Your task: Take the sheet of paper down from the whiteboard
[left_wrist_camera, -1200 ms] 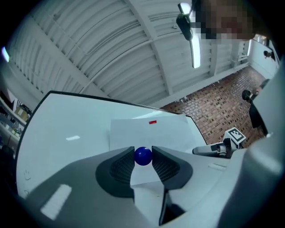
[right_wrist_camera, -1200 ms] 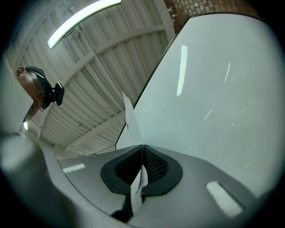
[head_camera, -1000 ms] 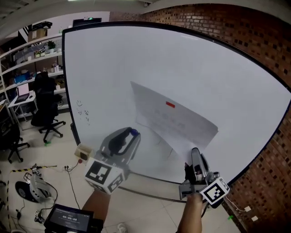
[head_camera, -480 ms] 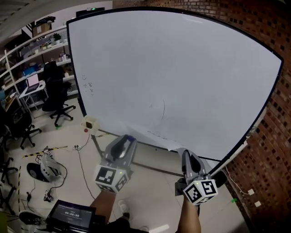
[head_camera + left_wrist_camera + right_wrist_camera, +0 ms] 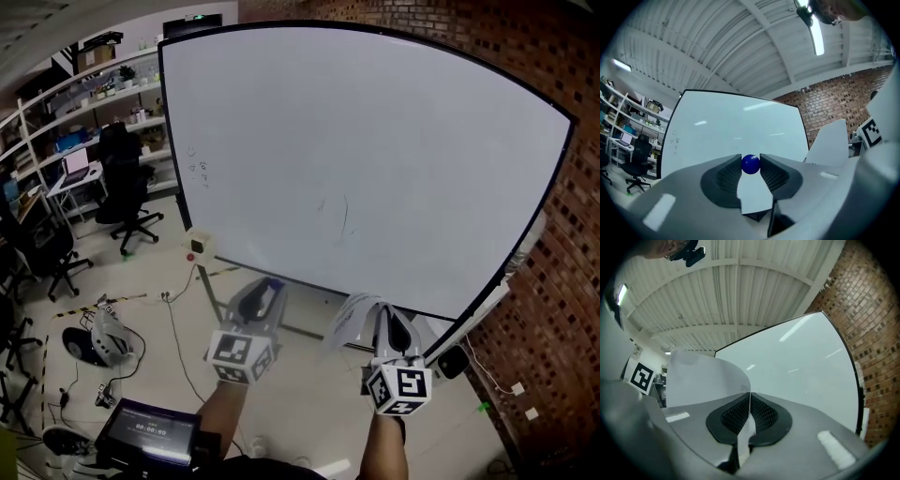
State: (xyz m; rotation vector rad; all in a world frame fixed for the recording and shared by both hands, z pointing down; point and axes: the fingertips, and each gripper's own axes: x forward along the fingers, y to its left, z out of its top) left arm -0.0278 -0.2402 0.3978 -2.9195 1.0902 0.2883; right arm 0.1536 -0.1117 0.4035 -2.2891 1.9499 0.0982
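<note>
The white sheet of paper (image 5: 349,320) is off the whiteboard (image 5: 375,141) and curls up to the left of my right gripper (image 5: 382,317), which is shut on its edge. In the right gripper view the sheet (image 5: 701,378) runs down into the closed jaws of the right gripper (image 5: 750,398). My left gripper (image 5: 269,285) is shut on a small blue ball magnet (image 5: 751,164), which sits between its pads in the left gripper view. The sheet (image 5: 828,140) shows to the right in that view. Both grippers hang below the board's lower edge, which carries only faint pen marks (image 5: 336,210).
A brick wall (image 5: 562,309) stands to the right of the board. Black office chairs (image 5: 127,192) and shelves are at the left. On the floor lie cables, a screen device (image 5: 148,433) and a white headset (image 5: 98,333). A small box (image 5: 199,246) sits on the board's stand.
The sheet hung tilted on the board with a red piece on it; now it is off the board in my right gripper. Both grippers have dropped below the board's edge.
</note>
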